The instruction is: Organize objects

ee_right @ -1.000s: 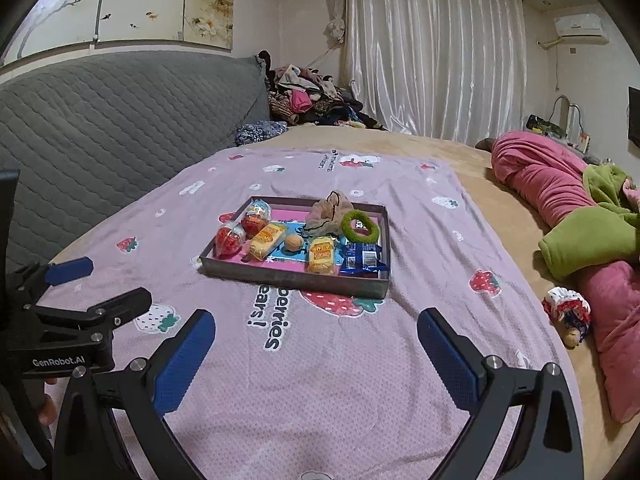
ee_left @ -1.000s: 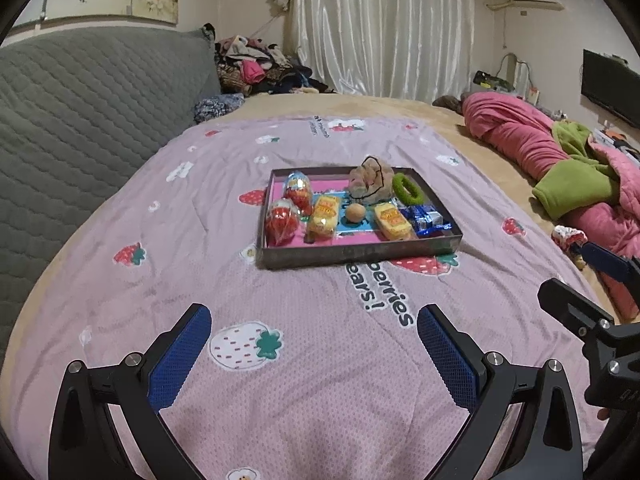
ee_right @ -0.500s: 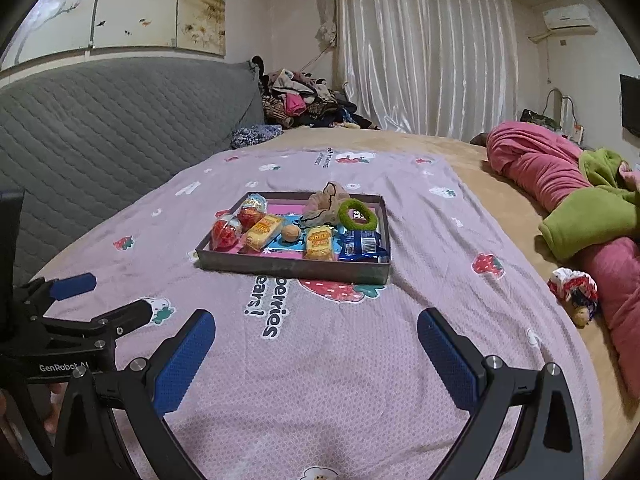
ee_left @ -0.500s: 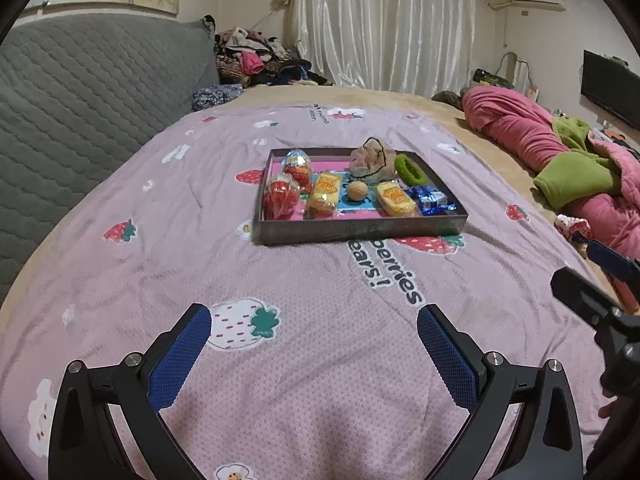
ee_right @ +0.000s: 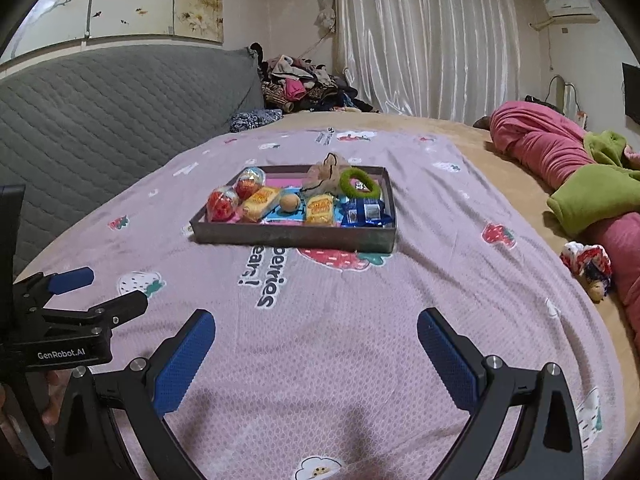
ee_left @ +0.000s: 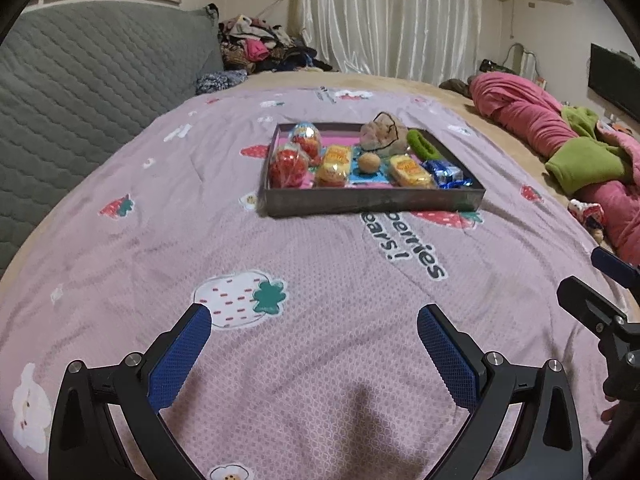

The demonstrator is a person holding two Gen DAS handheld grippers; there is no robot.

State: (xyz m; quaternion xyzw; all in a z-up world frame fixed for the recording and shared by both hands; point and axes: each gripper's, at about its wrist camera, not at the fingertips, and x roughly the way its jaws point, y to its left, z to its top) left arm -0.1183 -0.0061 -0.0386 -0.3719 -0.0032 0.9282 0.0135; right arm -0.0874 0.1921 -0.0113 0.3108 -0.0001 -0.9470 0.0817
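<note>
Left gripper [ee_left: 314,334] and right gripper [ee_right: 316,338] both wide open, holding nothing, low in frame over the pink blanket [ee_left: 320,280]. Tray [ee_left: 372,200] of snacks sits upper centre, well apart from both.

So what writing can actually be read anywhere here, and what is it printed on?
"GenRobot.AI" on the black body of the left claw, seen from the right wrist view.
"...berries" and "...ears!" on the pink strawberry blanket, partly hidden by the tray.
Small dark print at the blanket's far edge: too small to read.
Labels on the yellow snack packs and blue packet: too blurred to read.
</note>
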